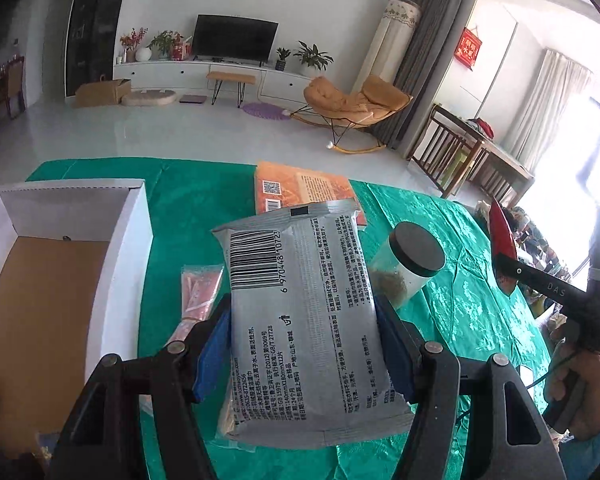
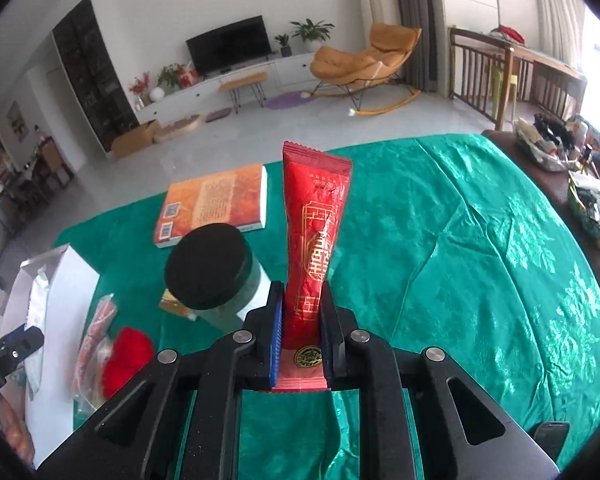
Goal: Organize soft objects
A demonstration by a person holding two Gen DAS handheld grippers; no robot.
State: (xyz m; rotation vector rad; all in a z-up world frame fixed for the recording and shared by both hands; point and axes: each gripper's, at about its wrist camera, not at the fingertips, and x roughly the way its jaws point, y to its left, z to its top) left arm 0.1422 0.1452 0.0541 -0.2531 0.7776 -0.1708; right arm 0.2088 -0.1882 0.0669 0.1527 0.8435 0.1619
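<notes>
My left gripper (image 1: 303, 316) is shut on a silver wipes pack (image 1: 300, 320) with a barcode, held above the green tablecloth (image 1: 188, 208), just right of an open white box (image 1: 128, 264) with a brown bottom. My right gripper (image 2: 300, 304) is shut on a red sachet (image 2: 314, 236) that stands upright between its blue pads, above the cloth (image 2: 460, 240). The red sachet (image 1: 502, 240) and right gripper also show at the right edge of the left wrist view. The silver pack (image 2: 36, 320) shows at the left edge of the right wrist view.
A black-lidded clear jar (image 2: 212, 272) and an orange book (image 2: 216, 200) rest on the cloth. A pink packet (image 1: 198, 292) lies beside the box; a red soft thing (image 2: 126, 356) lies near it. Clutter (image 2: 560, 152) sits at the table's far right.
</notes>
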